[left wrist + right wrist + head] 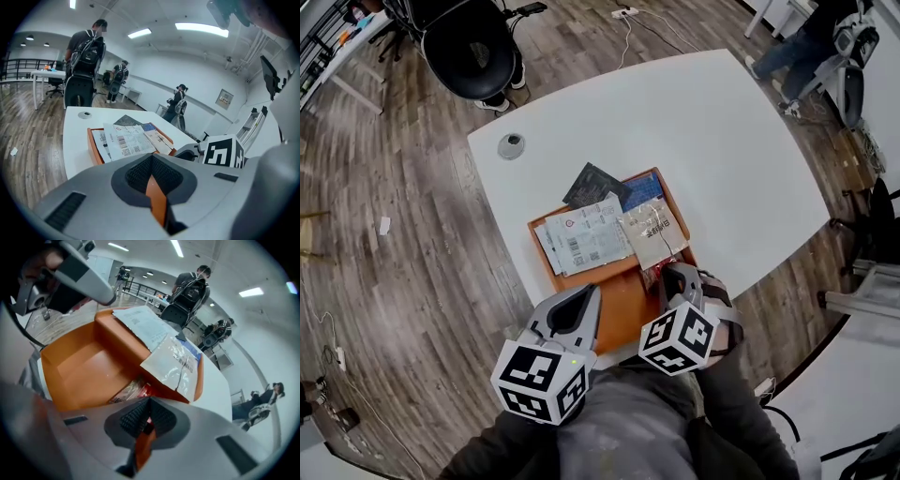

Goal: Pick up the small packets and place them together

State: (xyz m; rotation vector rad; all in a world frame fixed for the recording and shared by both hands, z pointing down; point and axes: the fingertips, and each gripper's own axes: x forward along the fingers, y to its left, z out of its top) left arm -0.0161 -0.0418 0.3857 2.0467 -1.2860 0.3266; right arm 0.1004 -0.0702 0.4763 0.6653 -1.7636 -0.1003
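Note:
An orange tray [623,305] lies on the white table [722,141] near its front edge. Across its far half lie a white packet with a barcode [586,234], a clear packet [653,230], a blue one [645,192] and a dark one [595,184] partly off the rim. A small red packet [135,392] lies in the tray's near right corner. My right gripper [147,411] is shut on its edge, red showing between the pads. My left gripper [151,161] hangs shut and empty over the tray's near left corner [581,298].
A round grey cap [511,145] is set in the table at the far left. A black chair [473,47] stands beyond the table on the wood floor. Several people with backpacks [86,56] stand further off in the room.

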